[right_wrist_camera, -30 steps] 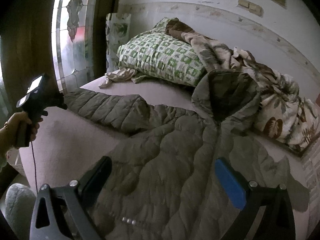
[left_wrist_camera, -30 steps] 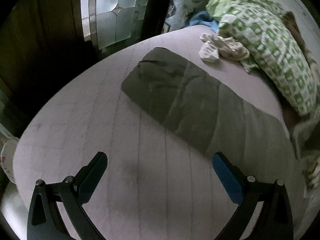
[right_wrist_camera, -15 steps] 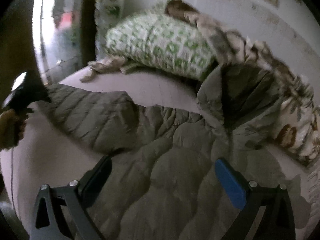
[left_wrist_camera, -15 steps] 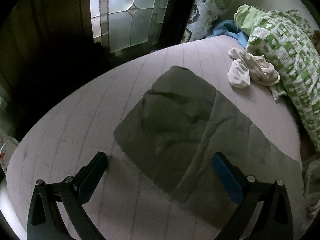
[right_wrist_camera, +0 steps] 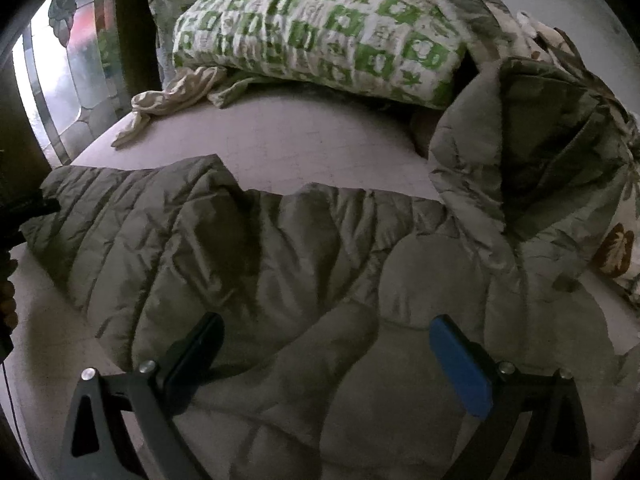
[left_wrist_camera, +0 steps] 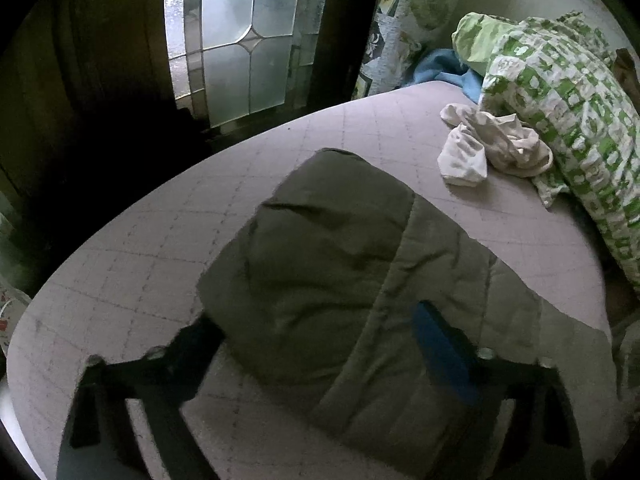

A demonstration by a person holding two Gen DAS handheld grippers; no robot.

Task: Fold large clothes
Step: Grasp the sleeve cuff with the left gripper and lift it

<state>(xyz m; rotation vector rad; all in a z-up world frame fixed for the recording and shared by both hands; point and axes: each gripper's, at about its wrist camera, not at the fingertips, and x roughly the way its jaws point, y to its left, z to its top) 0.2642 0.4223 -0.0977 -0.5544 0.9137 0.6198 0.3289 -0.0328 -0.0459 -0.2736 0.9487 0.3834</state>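
A bedroom in a home. A bed (left_wrist_camera: 120,264) with a pale checked sheet fills the middle of both views. A green-and-white patterned pillow (right_wrist_camera: 320,28) and a leaf-print blanket (right_wrist_camera: 616,240) lie along its far edge, with a crumpled white garment (left_wrist_camera: 488,148) beside them. A leaded frosted-glass window (left_wrist_camera: 236,36) stands at upper left.

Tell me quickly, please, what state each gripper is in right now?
Left gripper: open, jaws just closing around the jacket sleeve.
Right gripper: open, above the jacket, holding nothing.

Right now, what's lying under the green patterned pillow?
A crumpled cream cloth pokes out from under the green patterned pillow onto the bed. How far the cloth runs underneath is hidden.
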